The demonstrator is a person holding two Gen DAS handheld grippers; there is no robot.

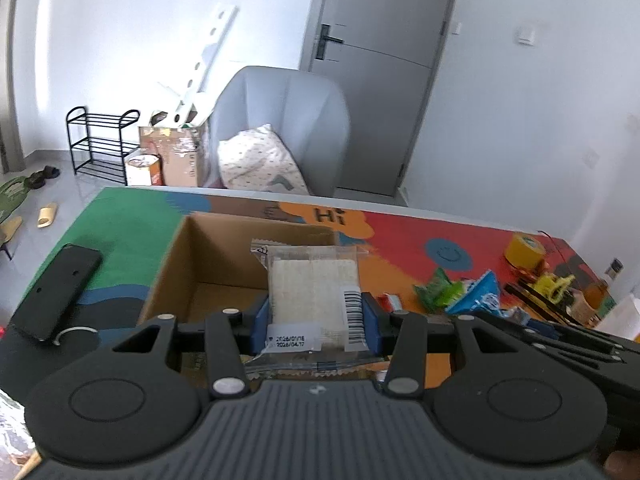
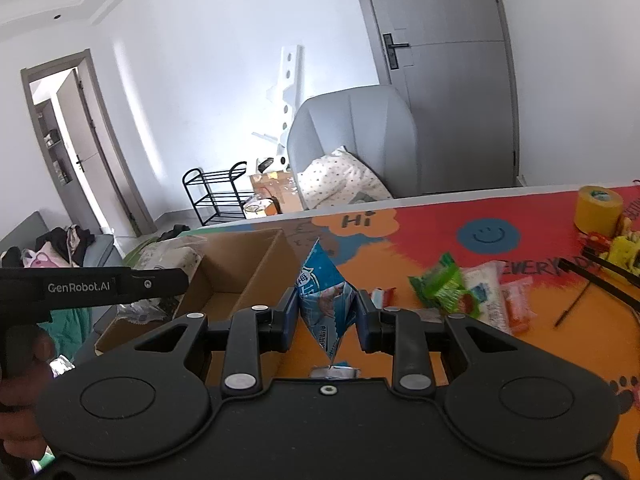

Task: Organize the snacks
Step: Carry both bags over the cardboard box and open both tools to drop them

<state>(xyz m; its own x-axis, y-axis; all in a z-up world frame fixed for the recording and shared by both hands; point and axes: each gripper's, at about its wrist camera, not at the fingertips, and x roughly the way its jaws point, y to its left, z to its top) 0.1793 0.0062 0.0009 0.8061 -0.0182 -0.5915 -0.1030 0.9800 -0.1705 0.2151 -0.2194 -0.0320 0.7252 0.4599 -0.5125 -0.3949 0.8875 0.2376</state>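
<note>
My left gripper (image 1: pixel 316 322) is shut on a clear packet holding a white rice cracker (image 1: pixel 312 292) and holds it over the near edge of the open cardboard box (image 1: pixel 192 248). My right gripper (image 2: pixel 327 316) is shut on a blue snack packet (image 2: pixel 324 296), lifted above the table just right of the box (image 2: pixel 244 264). On the colourful table mat lie a green packet (image 2: pixel 442 286), a white packet (image 2: pixel 490 292) and a pink packet (image 2: pixel 520 306). The green packet also shows in the left wrist view (image 1: pixel 438 290).
A black phone (image 1: pixel 58 292) lies left of the box. A yellow tape roll (image 2: pixel 598 208) and yellow toys (image 2: pixel 620 252) sit at the table's far right. A grey armchair (image 1: pixel 280 120) with a pillow stands beyond the table.
</note>
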